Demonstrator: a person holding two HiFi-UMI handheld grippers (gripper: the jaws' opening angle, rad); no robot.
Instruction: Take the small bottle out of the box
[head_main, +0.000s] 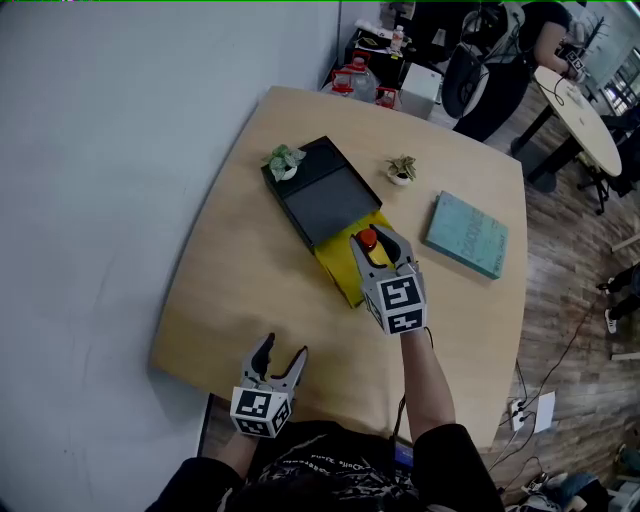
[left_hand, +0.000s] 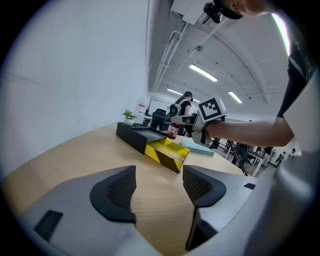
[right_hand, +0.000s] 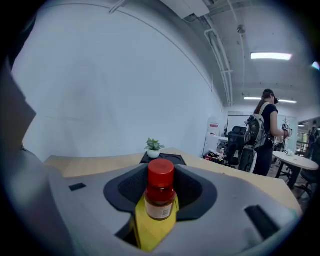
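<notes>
A small bottle (right_hand: 160, 197) with a red cap and a pale label stands upright between my right gripper's (right_hand: 161, 192) jaws, which are shut on it. In the head view the small bottle (head_main: 367, 241) hangs in the right gripper (head_main: 375, 246) above the open yellow box (head_main: 347, 268). From the left gripper view the bottle (left_hand: 173, 130) is clear of the yellow box (left_hand: 167, 154), which has black stripes on its side. My left gripper (head_main: 278, 366) rests open near the table's front edge, nothing between its fingers (left_hand: 116, 192).
A black lid or tray (head_main: 320, 190) lies against the box's far side, with a small potted plant (head_main: 285, 161) on its corner. Another small plant (head_main: 402, 170) and a teal book (head_main: 468, 233) lie to the right. A person stands by desks and chairs beyond the table.
</notes>
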